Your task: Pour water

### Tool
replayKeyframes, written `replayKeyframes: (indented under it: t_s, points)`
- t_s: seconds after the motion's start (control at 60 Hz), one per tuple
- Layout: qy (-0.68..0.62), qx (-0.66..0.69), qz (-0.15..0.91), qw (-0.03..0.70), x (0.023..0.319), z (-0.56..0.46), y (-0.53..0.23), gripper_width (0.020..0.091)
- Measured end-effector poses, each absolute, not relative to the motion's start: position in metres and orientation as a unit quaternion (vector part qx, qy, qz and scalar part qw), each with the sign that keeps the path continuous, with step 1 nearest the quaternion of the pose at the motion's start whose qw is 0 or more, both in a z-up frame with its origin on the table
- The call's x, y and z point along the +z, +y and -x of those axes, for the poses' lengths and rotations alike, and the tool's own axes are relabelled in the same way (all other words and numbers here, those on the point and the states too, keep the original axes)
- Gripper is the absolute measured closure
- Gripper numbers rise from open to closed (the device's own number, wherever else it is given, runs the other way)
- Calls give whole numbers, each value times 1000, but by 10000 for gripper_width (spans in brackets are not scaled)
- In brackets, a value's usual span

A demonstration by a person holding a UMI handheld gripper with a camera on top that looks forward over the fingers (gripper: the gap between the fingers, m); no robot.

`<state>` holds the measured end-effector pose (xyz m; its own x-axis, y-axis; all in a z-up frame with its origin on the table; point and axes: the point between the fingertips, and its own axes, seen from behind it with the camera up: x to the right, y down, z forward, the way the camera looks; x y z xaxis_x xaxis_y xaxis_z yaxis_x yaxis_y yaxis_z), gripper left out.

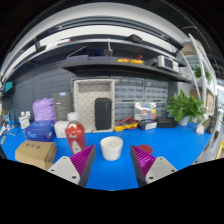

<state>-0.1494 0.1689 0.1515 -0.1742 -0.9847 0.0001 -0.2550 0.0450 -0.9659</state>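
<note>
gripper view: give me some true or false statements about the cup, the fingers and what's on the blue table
1. A white cup stands on the blue table just ahead of the gripper, in line with the gap between its fingers. True.
2. Both fingers press on the cup. False: the fingers are open and the cup stands free beyond their tips.
3. A cardboard box sits on the table left of the cup. True.
4. The green plant stands right beside the cardboard box. False: it is on the far right, opposite the box.
5. A red object stands left of the cup, further back. True.
</note>
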Motion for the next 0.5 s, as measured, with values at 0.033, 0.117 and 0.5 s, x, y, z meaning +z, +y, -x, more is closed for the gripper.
replayKeyframes:
  t_s: [0.033,0.117,0.5]
  points:
    - [607,-456,517,396,144,148,187,401]
    - [602,-438,533,401,129,144,220,395]
    - [577,-426,565,409,100,56,282,393]
